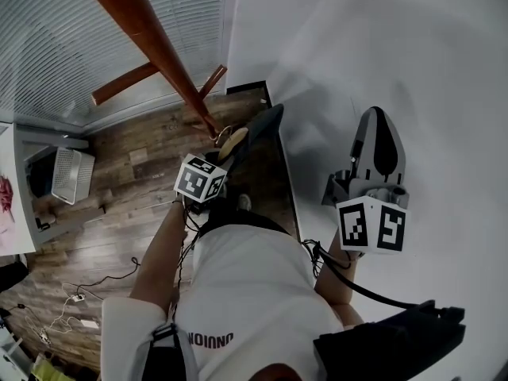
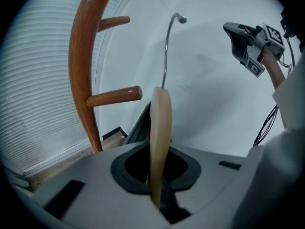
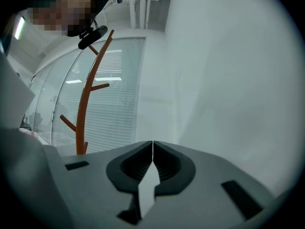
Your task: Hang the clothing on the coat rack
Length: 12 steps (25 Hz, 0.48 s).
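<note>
Two handheld grippers work beside a white wall as a person in a white shirt brings clothing to a wooden coat rack (image 2: 80,66). The left gripper (image 2: 158,173) has its jaws clamped on a pale wooden hanger (image 2: 160,123), seen edge-on, with its metal hook (image 2: 166,56) rising free above and to the right of the nearest peg (image 2: 114,96), not yet on it. A dark garment (image 1: 266,125) droops from the hanger just beside the rack's pole. The right gripper (image 3: 152,149) hangs off to the side, jaws together on nothing. The hanger looks stiff and smooth, likely to pivot in the pads, while the soft cloth probably sways and drags it downward. A hold at the hanger's middle, just under the hook, as here, seems the steadiest.
</note>
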Tool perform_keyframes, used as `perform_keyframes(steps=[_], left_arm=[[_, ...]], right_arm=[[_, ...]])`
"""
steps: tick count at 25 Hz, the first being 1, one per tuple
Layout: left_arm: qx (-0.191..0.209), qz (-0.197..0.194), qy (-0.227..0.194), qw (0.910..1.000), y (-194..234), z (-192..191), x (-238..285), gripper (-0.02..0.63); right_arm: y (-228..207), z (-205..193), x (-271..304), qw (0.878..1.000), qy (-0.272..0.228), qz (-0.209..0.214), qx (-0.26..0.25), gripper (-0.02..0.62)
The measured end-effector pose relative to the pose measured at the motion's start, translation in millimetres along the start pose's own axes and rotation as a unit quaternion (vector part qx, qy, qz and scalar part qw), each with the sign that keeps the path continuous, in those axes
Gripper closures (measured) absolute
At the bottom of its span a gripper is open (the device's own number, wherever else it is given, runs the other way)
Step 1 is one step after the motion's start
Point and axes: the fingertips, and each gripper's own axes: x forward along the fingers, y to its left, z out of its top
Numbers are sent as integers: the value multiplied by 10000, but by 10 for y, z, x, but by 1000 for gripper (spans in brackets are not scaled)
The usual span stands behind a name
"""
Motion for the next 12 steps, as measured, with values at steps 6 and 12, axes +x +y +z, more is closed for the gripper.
perform_keyframes(steps=[6,12], left_arm=[[-137,-159,101,9997,55,-27,53,569],[-213,-252,248,9991,80,-64,103,569]], right_arm=[[15,32,39,10000,42,-62,-49,574],[13,48,64,9998,100,-126,-75,574]])
